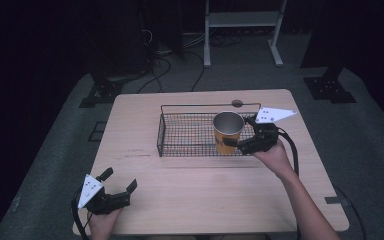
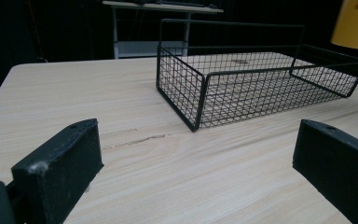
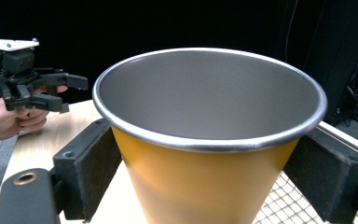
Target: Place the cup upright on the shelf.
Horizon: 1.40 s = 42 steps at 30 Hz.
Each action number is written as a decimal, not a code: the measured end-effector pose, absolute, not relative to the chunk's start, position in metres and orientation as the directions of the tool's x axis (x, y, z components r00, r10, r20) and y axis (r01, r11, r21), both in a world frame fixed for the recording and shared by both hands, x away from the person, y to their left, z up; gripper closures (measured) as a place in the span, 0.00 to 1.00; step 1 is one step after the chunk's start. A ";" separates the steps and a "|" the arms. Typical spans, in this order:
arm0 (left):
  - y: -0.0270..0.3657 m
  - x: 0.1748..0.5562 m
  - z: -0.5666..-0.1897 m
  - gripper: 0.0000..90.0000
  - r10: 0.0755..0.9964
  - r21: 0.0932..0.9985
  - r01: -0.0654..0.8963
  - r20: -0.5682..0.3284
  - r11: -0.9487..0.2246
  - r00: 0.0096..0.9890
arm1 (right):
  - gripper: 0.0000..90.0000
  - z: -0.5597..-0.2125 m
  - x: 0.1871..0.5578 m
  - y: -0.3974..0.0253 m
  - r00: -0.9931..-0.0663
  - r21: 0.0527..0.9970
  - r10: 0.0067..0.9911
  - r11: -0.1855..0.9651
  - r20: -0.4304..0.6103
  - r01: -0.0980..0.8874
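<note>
Right claw (image 1: pixel 245 142) is closed on the yellow metal cup (image 1: pixel 228 132), one jaw pressed to each side of the tapered wall just below the silver rim, as the right gripper view confirms. Cup stands upright, mouth up, long axis vertical, apparently empty. In the high view it sits over the right-hand end of the black wire basket (image 1: pixel 180 136); whether its base rests on the mesh floor or hangs just above it cannot be determined. The right claw reaches it from the basket's right side, over the low wall.

Left claw (image 1: pixel 120 184) is spread wide and holds nothing, parked at the near left corner of the desk (image 1: pixel 145 107), well apart from the basket. Its own view looks along the desk toward the basket's near corner.

Judgement: the cup is the right hand's concern; any lift or set-down runs along the vertical axis, clearing or descending past the basket wall.
</note>
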<state>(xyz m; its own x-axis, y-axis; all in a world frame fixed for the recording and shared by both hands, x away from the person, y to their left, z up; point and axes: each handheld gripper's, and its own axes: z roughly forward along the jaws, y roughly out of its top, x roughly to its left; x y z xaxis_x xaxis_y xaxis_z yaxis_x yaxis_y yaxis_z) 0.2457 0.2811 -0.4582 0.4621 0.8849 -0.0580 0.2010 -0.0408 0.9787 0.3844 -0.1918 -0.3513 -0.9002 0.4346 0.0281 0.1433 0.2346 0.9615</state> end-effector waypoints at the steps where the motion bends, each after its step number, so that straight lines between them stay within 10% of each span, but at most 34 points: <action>1: 0.281 0.246 -0.458 0.00 0.885 0.979 0.201 -0.059 -0.040 0.462 | 0.15 -0.351 0.384 -0.192 -0.900 0.961 0.435 0.235 0.028 0.143; 42: 0.286 0.244 -0.458 0.00 0.887 0.980 0.197 -0.075 -0.018 0.455 | 0.15 -0.349 0.486 -0.138 -0.901 0.911 0.420 0.323 0.105 0.256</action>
<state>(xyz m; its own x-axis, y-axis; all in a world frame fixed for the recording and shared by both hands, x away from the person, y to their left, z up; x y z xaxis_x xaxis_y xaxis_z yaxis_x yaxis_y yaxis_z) 0.2443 0.2859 -0.4581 0.4552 0.8872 -0.0748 0.1967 -0.0183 0.9803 0.4861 -0.1376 -0.3486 -0.9014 0.4203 0.1045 0.2564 0.3233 0.9109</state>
